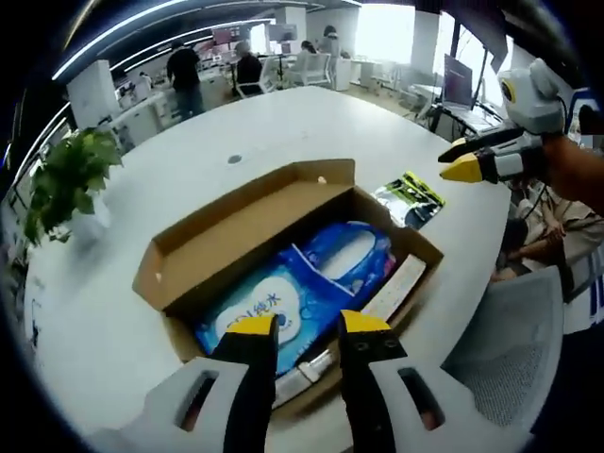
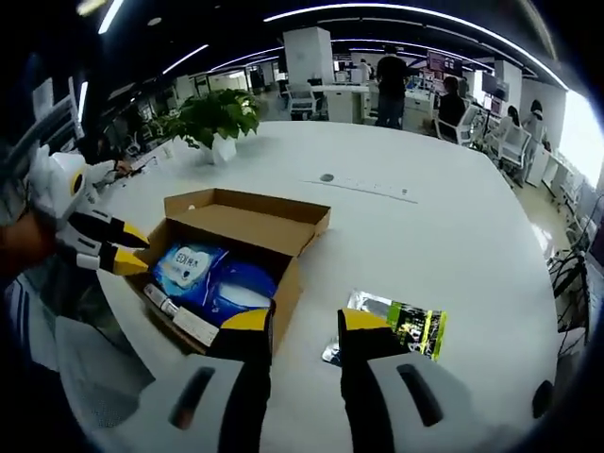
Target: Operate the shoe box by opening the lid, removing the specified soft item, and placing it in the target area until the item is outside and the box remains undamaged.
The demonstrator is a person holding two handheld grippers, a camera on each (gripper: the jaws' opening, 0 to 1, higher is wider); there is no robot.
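An open cardboard shoe box point(image 1: 212, 241) sits on the white table, its lid folded back flat. Inside lies a soft blue pack point(image 1: 302, 283) with white print, and a long white item point(image 1: 396, 288) runs along one wall. My left gripper point(image 1: 308, 326) hovers open just above the box's near edge, over the blue pack. My right gripper point(image 1: 455, 159) hangs in the air beyond the box's far right corner. In the right gripper view the box point(image 2: 255, 222) lies to the left of my open right gripper point(image 2: 305, 321), with the blue pack point(image 2: 212, 278) showing and the left gripper point(image 2: 132, 250) at its left side.
A green and black packet point(image 1: 411, 198) point(image 2: 401, 326) lies on the table beside the box. A potted plant point(image 1: 66, 179) point(image 2: 212, 113) stands near the table's edge. A grey chair point(image 1: 510, 340) sits close by. Several people work at desks far behind.
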